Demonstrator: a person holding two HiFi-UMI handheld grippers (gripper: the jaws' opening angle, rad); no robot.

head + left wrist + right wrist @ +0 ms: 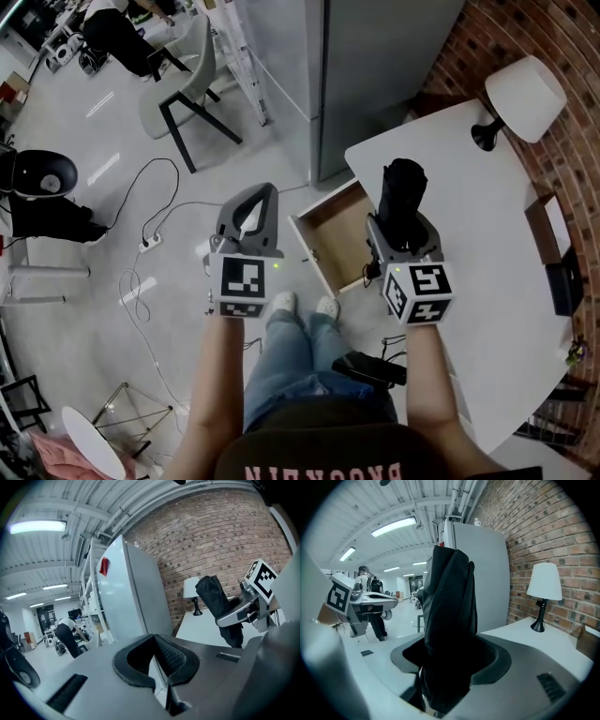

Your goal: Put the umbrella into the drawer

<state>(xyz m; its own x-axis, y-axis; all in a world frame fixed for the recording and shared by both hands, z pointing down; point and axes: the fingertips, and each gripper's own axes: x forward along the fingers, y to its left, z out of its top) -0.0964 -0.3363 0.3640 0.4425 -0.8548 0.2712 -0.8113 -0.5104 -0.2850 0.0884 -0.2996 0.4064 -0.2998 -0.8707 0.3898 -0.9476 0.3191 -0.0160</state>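
Holds a folded black umbrella (pixel 404 186) upright, clamped between the jaws of the right gripper (pixel 405 220), over the white counter (pixel 469 187) edge, just beside the open wooden drawer (pixel 330 236). Carries the left gripper (pixel 253 199) empty, jaws together, above the floor, left of the drawer.

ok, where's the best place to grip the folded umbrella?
Around its lower middle, jaws squeezing from both sides, as the right gripper does now. The umbrella is a folded, roughly cylindrical bundle standing upright, so a sideways clamp probably holds firmly.
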